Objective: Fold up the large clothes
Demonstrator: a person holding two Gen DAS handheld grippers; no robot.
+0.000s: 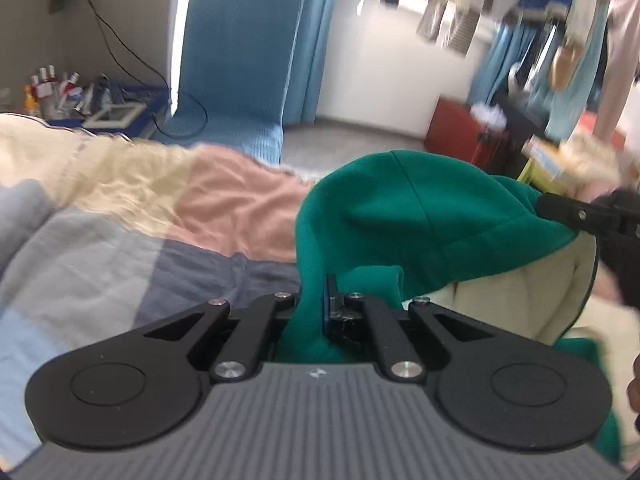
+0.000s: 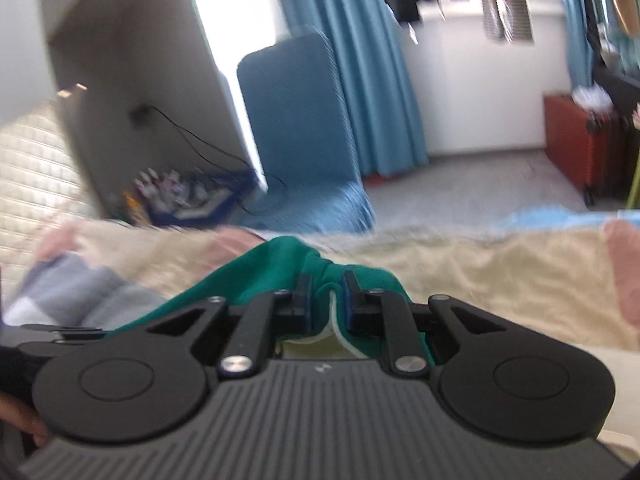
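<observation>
Green fleece with a cream lining, the garment (image 1: 420, 216) sits right of centre in the left wrist view, bunched and raised off the quilt (image 1: 120, 232). At lower centre of that frame the left gripper (image 1: 320, 300) is closed tight on a fold of it; the cloth fills the gap between the fingers. At the right edge the right gripper (image 1: 560, 208) bites another part of the green edge.

In the right wrist view the garment (image 2: 272, 276) lies at centre, just above the tool, with the quilt (image 2: 500, 276) spreading to the right. The right gripper (image 2: 327, 292) has its fingers nearly together, clamped on a thick wad of green cloth with the cream lining showing below.

The step in hand appears to be lifting the garment by two points to spread it. To do it well, both grips should stay firm while the hands draw apart, so that the held edge pulls taut and the body hangs free of the quilt before it is laid flat.

The held edge runs roughly left to right in the left view. Crumpled as the garment is, its true long axis and which end faces where cannot be told.
</observation>
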